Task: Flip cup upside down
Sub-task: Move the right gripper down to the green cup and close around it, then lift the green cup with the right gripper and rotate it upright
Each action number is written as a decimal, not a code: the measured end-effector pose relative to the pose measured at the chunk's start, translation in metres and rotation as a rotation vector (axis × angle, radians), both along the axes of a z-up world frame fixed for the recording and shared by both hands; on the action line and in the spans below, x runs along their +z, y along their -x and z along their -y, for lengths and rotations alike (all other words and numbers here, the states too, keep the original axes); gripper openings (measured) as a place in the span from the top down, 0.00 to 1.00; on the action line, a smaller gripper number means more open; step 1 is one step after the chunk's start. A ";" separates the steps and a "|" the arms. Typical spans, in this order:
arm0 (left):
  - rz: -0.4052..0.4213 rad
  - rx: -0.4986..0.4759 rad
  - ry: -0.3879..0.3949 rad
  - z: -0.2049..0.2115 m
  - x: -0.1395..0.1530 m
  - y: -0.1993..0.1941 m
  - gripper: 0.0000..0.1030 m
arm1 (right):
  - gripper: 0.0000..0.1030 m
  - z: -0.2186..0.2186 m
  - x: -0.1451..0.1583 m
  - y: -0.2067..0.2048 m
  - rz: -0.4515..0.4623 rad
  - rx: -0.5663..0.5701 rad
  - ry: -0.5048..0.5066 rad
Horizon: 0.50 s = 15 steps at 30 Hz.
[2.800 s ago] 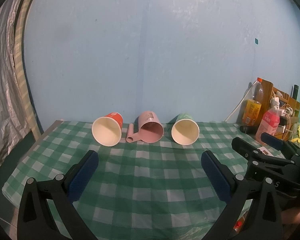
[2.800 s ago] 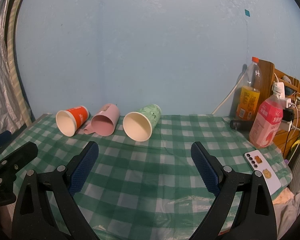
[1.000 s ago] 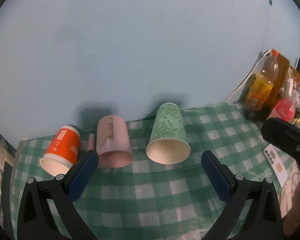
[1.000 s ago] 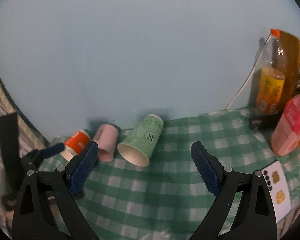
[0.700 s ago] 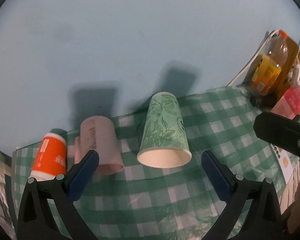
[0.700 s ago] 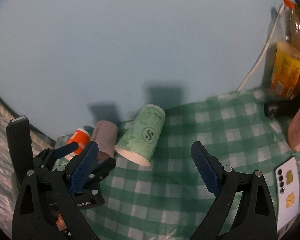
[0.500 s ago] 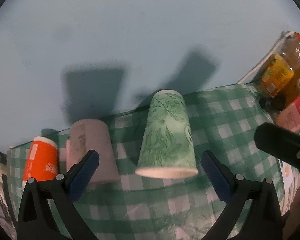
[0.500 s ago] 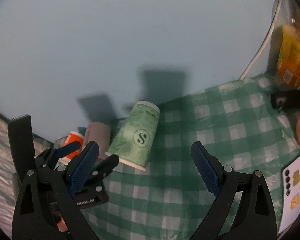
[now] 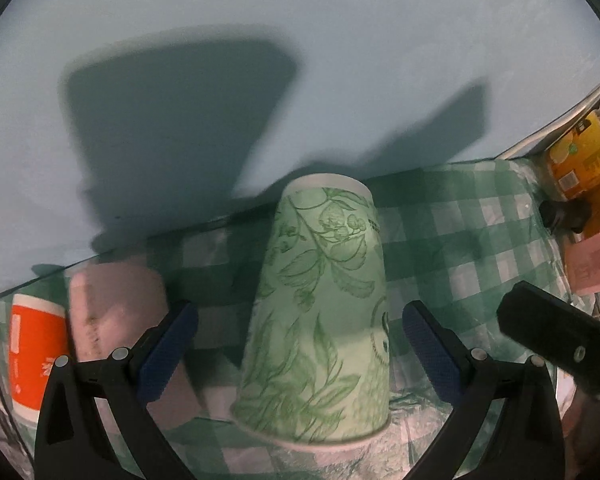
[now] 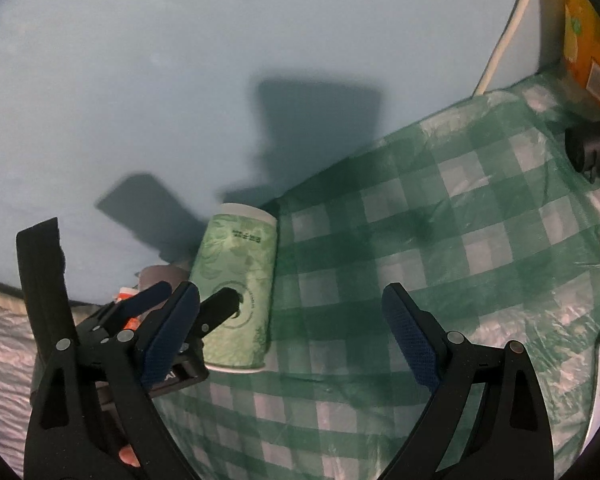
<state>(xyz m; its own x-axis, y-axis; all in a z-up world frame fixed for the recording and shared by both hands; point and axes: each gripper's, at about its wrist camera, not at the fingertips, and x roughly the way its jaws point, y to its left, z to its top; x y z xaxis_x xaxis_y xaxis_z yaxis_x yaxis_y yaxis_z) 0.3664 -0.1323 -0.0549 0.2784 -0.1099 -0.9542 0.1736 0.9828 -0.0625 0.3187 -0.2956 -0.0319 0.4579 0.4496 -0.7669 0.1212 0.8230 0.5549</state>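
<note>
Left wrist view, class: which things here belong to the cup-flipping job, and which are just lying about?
Belong to the job:
green cup, lying on its side
left gripper, open around it

Just lying about:
pink cup
orange cup
orange drink bottle
right gripper
checked tablecloth

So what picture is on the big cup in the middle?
Green leaves on a pale green paper cup; the left wrist view shows it best.

A home: checked tablecloth (image 10: 440,216), juice bottle (image 9: 584,156), painted wall (image 9: 300,60).
</note>
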 end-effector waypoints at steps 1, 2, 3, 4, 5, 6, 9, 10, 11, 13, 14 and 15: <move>-0.008 0.001 -0.003 0.001 -0.003 -0.002 0.00 | 0.10 0.000 -0.002 -0.002 -0.005 0.005 -0.002; -0.012 0.000 -0.002 0.002 -0.005 -0.004 0.00 | 0.10 0.000 -0.004 -0.004 -0.011 0.010 -0.005; -0.016 0.001 -0.002 0.004 -0.008 -0.005 0.00 | 0.10 -0.001 -0.006 -0.004 -0.016 0.009 -0.006; -0.018 0.001 0.002 0.004 -0.009 -0.006 0.00 | 0.10 0.000 -0.006 -0.005 -0.019 0.002 -0.004; -0.026 -0.001 0.005 0.005 -0.012 -0.007 0.06 | 0.10 0.001 -0.007 -0.006 -0.021 0.000 -0.003; -0.036 -0.004 0.002 0.006 -0.014 -0.007 0.09 | 0.10 0.000 -0.009 -0.007 -0.020 0.000 -0.005; -0.073 -0.011 0.005 0.009 -0.023 -0.010 0.23 | 0.10 0.000 -0.009 -0.006 -0.020 0.005 -0.009; -0.077 -0.012 0.009 0.010 -0.024 -0.009 0.25 | 0.10 0.000 -0.009 -0.006 -0.020 0.004 -0.008; -0.072 -0.014 0.008 0.009 -0.024 -0.008 0.25 | 0.10 -0.001 -0.011 -0.007 -0.019 0.004 -0.008; -0.073 -0.027 0.007 0.009 -0.022 -0.006 0.25 | 0.10 0.000 -0.012 -0.005 -0.019 0.000 -0.010; -0.075 -0.034 0.013 0.008 -0.021 -0.005 0.25 | 0.10 0.001 -0.012 -0.004 -0.018 0.000 -0.012; -0.076 -0.039 0.012 0.009 -0.020 -0.003 0.25 | 0.10 0.001 -0.013 -0.003 -0.016 0.001 -0.012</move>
<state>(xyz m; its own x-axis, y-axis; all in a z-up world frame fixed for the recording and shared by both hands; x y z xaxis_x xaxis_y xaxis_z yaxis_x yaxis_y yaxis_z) 0.3698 -0.1411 -0.0750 0.2002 -0.1307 -0.9710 0.2061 0.9745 -0.0886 0.3221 -0.2962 -0.0452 0.4454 0.4594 -0.7685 0.1295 0.8162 0.5630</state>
